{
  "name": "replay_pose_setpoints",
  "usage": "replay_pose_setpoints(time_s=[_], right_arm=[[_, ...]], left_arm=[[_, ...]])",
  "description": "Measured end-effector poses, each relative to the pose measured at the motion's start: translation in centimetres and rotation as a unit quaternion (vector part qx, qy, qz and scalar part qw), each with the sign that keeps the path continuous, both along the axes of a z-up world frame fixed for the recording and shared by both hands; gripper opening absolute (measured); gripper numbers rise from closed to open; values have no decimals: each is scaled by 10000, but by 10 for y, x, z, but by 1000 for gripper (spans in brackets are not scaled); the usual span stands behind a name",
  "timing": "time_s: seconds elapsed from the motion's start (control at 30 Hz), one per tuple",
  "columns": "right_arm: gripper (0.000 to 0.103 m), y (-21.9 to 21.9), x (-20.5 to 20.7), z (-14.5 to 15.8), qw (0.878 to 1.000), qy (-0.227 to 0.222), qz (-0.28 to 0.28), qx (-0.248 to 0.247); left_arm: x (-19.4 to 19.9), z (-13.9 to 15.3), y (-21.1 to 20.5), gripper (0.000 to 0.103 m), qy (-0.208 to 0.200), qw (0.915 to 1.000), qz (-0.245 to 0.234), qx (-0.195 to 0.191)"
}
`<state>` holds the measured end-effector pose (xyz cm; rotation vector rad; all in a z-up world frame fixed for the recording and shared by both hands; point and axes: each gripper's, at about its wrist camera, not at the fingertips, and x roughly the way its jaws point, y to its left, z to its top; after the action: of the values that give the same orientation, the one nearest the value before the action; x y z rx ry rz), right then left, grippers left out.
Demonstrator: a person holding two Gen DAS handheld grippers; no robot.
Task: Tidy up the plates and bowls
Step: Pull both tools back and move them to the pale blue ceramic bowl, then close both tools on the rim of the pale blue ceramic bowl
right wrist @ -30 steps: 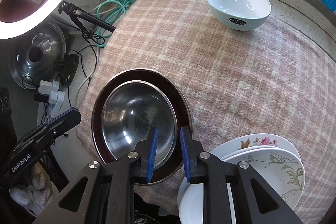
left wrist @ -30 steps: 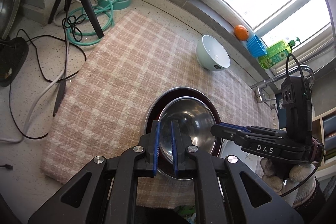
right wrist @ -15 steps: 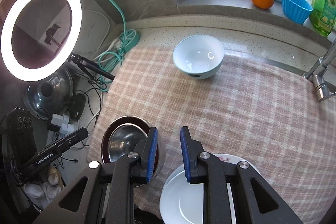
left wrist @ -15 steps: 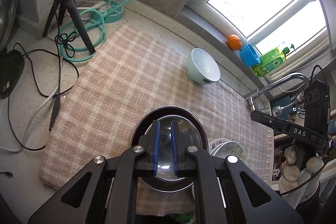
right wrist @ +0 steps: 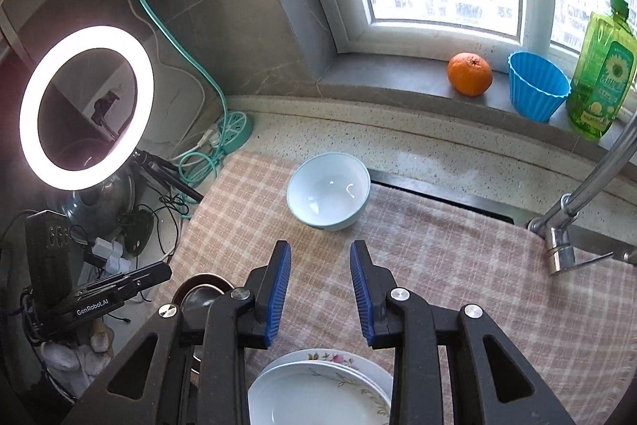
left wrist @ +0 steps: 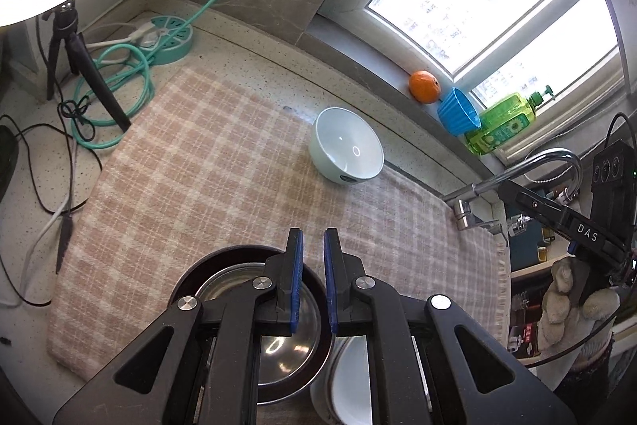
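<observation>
A pale blue bowl (left wrist: 345,151) stands alone at the far side of the checked cloth (left wrist: 207,186); it also shows in the right wrist view (right wrist: 327,190). A steel bowl (left wrist: 286,337) sits nested in a dark bowl (left wrist: 191,281) at the near edge, under my left gripper (left wrist: 312,281), whose jaws stand a narrow gap apart and hold nothing. A stack of floral plates (right wrist: 330,385) lies under my right gripper (right wrist: 320,289), which is open and empty, well short of the pale blue bowl.
A ring light (right wrist: 85,106) on a tripod, cables and a teal power strip (left wrist: 171,40) crowd the left. A tap (right wrist: 573,226) stands at the right. An orange (right wrist: 469,73), a blue cup (right wrist: 537,90) and a green soap bottle (right wrist: 603,74) sit on the sill.
Both grippers have risen and pulled back from the nested bowls. The right gripper's jaws have opened wider. The nested bowls stay on the cloth.
</observation>
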<state>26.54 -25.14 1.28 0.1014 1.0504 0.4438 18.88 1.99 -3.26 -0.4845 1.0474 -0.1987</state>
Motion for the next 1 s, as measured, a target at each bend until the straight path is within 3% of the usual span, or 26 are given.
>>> replay_pose_setpoints(time_s=[0.17, 0.37, 1.0], right_arm=[[28, -10, 25, 2, 9998, -126, 141, 27], [30, -11, 63, -14, 9993, 180, 326, -29], [30, 4, 148, -107, 9902, 1202, 666, 233]], left_arm=[[22, 6, -14, 10, -41, 9999, 145, 49], [52, -3, -28, 10, 140, 9994, 304, 52], [143, -58, -51, 10, 1003, 9909, 739, 516]])
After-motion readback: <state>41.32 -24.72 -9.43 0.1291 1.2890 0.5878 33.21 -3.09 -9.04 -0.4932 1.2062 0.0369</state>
